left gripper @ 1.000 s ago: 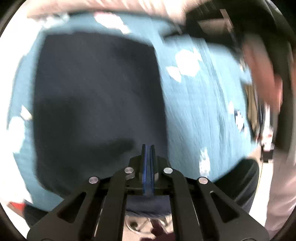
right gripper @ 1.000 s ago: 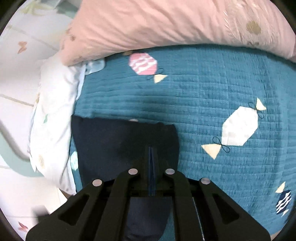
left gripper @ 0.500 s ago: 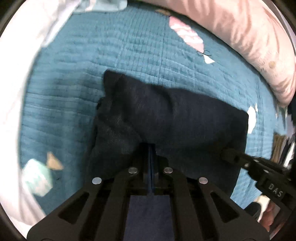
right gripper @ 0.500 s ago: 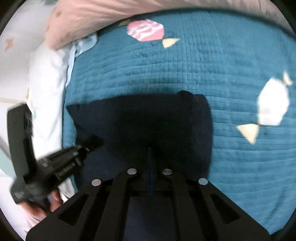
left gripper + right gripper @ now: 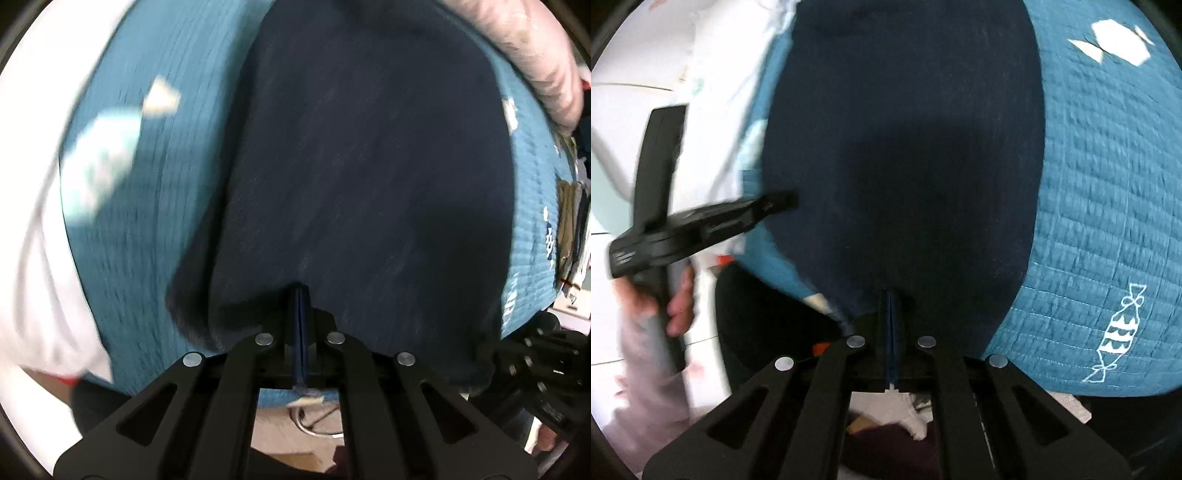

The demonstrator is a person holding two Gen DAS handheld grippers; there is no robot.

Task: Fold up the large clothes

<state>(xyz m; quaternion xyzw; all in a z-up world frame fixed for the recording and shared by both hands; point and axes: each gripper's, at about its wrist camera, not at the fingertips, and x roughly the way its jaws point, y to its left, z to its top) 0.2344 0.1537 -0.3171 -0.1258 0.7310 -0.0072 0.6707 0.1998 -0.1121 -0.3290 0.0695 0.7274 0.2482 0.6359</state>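
Dark garment [image 5: 369, 177] stretching lengthwise ahead; left gripper [image 5: 300, 295], right gripper [image 5: 891, 299] both pinching near hem, probably taut, equally near.

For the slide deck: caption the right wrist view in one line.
Right gripper shut on the near edge of a navy garment spread over a teal quilt; left gripper at its left edge.

left gripper [image 5: 300, 291] | black linkage, silver screws, blue jaws
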